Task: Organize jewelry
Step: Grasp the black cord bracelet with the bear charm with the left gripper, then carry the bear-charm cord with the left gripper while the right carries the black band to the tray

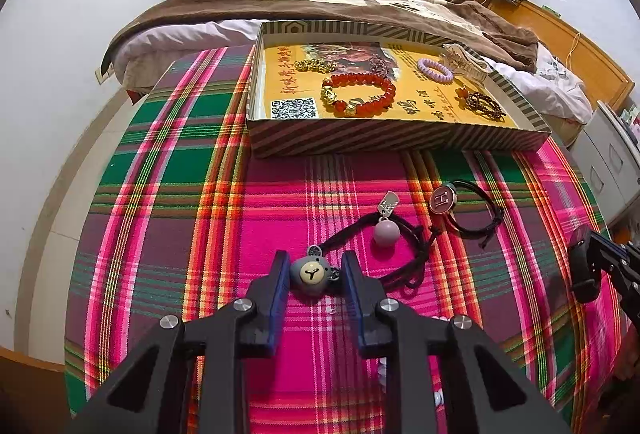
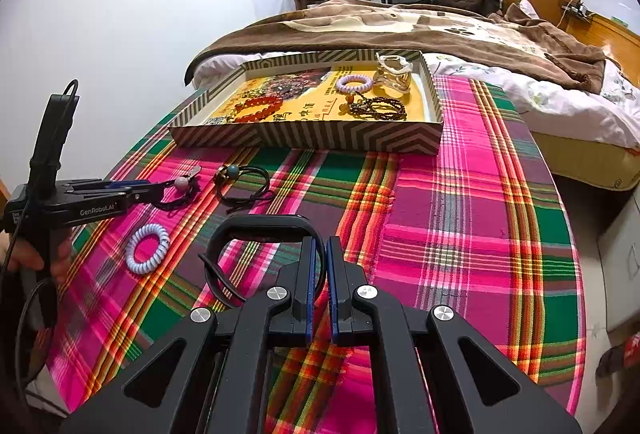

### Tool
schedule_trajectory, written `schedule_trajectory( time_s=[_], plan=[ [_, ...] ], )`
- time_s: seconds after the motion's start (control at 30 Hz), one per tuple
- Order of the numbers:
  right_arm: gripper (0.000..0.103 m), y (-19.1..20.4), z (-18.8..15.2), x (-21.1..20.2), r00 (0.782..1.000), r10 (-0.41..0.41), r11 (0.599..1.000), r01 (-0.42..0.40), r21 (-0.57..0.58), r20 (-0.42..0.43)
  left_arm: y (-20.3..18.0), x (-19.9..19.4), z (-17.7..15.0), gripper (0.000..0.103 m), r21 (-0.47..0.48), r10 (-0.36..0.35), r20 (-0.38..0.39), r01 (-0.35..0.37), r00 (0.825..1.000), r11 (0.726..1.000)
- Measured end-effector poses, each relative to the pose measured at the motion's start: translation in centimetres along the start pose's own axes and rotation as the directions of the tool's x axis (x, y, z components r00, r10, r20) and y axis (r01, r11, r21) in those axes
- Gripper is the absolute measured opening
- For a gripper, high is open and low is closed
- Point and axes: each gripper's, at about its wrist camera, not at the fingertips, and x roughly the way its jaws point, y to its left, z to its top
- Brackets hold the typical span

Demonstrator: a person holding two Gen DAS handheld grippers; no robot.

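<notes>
The left tongs point(image 1: 313, 274) are pinched on the hard little bear charm point(image 1: 311, 271) of a floppy black cord bracelet lying on the table point(image 1: 160, 193), best held there, while the right tongs point(image 2: 325, 274) are shut on a stiff black band point(image 2: 260, 224).

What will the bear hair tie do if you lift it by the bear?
The bear looks hard, so it should grip firmly. Its black cord looks floppy and would likely dangle, with the pink ball swinging below.

hair ties point(image 1: 404, 242) before box point(image 1: 400, 139) on cloth point(image 1: 168, 201)
</notes>
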Motion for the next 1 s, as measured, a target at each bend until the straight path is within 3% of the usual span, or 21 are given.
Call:
schedule_trajectory(
  time_s=[0.43, 1.0],
  plan=[
    [0.005, -0.2, 0.8, -1.4, 0.999, -0.015, 1.0, 0.015, 0.008, 0.039, 0.4, -2.8, 1.0, 0.026, -0.025, -0.061, 0.07, 0.062, 0.996, 0.998],
    [0.005, -0.5, 4.2, -2.8, 0.994, -0.031, 0.999, 0.029, 0.02, 0.108, -0.8, -7.4, 5.8, 0.026, 0.015, -0.155, 0.196, 0.155, 0.968, 0.988]
  ],
)
